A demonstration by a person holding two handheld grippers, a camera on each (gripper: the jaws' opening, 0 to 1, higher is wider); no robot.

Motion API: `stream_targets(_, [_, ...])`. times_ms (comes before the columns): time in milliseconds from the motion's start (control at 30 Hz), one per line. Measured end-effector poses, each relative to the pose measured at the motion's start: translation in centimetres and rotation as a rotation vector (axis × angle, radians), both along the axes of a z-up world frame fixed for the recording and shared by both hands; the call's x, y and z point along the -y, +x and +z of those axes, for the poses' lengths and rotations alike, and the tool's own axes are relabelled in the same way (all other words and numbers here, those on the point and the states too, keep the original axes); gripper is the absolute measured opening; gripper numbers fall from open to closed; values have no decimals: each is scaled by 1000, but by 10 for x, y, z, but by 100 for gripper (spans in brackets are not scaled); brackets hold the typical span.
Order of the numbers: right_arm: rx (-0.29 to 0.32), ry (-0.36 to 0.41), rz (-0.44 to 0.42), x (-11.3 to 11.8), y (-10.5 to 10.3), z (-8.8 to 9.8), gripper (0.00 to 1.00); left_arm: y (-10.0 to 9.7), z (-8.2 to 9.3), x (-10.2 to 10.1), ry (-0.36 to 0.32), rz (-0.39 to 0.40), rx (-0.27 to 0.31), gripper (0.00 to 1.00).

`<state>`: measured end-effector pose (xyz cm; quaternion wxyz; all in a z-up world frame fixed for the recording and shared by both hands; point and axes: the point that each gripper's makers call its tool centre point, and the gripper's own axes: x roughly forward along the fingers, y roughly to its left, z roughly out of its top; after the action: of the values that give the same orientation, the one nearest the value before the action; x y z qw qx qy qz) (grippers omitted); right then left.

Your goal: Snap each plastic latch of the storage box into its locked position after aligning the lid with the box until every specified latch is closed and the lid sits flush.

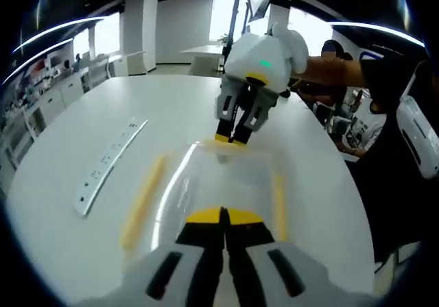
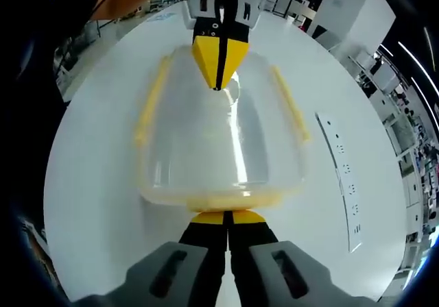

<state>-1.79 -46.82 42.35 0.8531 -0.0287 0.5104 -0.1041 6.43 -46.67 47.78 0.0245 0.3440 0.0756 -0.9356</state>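
I have the clear, rounded-rectangular plastic storage box point(image 2: 219, 136) with its yellow-rimmed lid sitting near the middle of the round white bench point(image 1: 68, 245), between my two tools. My left hand-held gripper point(image 1: 223, 218) has its yellow-tipped jaws closed together, empty, resting at one short end of the lid. My right hand-held gripper point(image 2: 226, 218) is likewise pinched closed on nothing, tips touching the yellow latch point(image 2: 223, 201) at the opposite short end. I judge I am using the closed tips as blunt pushers, one at each end, so the lid stays seated and level while the end latches are pressed home. The long yellow side latches point(image 2: 152, 101) look splayed outward, probably not yet locked. A flat white power strip point(image 1: 110, 163) lies beside the box, towards the bench edge, well clear.
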Motion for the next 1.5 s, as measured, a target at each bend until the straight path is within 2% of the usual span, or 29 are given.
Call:
stream_targets(133, [-10, -4, 0, 0, 1, -1, 0, 0, -1, 0, -20, -3, 11, 0])
stream_targets(167, [-41, -6, -49, 3, -5, -2, 0, 0, -1, 0, -20, -7, 8, 0])
stream_targets(200, [-17, -1, -38, 1, 3, -7, 0, 0, -1, 0, -22, -3, 9, 0])
stream_targets(233, [-54, -18, 6, 1, 2, -9, 0, 0, -2, 1, -22, -1, 7, 0])
stream_targets(300, [-55, -12, -9, 1, 3, -9, 0, 0, -2, 0, -24, 3, -3, 0])
stream_targets(467, [-45, -19, -1, 2, 2, -8, 0, 0, -1, 2, -15, 5, -24, 0])
stream_targets(633, [25, -37, -19, 1, 1, -4, 0, -1, 1, 3, -4, 18, -49, 0])
stream_targets(767, [130, -35, -47, 3, 1, 0, 0, 0, 4, 2, -3, 25, -98, 0])
stream_targets(867, [222, -28, -45, 3, 1, 0, 0, 1, 6, 2, 65, 83, -137, 1])
stream_targets(967, [331, -22, -51, 7, -1, 0, 3, 12, 9, -2, 36, 65, -158, 12])
stream_targets(1033, [411, -8, -72, 9, -2, 3, 7, 24, 15, 3, 7, 95, -171, 12])
stream_targets(1133, [538, 31, -73, 5, -2, 9, 8, 51, 26, 11, -44, 139, -190, 12])
stream_targets(1200, [604, 72, -54, -1, -2, 10, 12, 63, 29, 15, -76, 155, -185, 12])
stream_targets(1233, [639, 90, -32, -6, -1, 11, 14, 75, 31, 20, -120, 156, -177, 12])
stream_targets(1367, [759, 109, -4, -11, -2, 14, 17, 103, 29, 23, -116, 196, -157, 10])
stream_targets(1500, [791, 109, -1, -11, -1, 14, 20, 119, 14, 22, -94, 212, -100, 6])
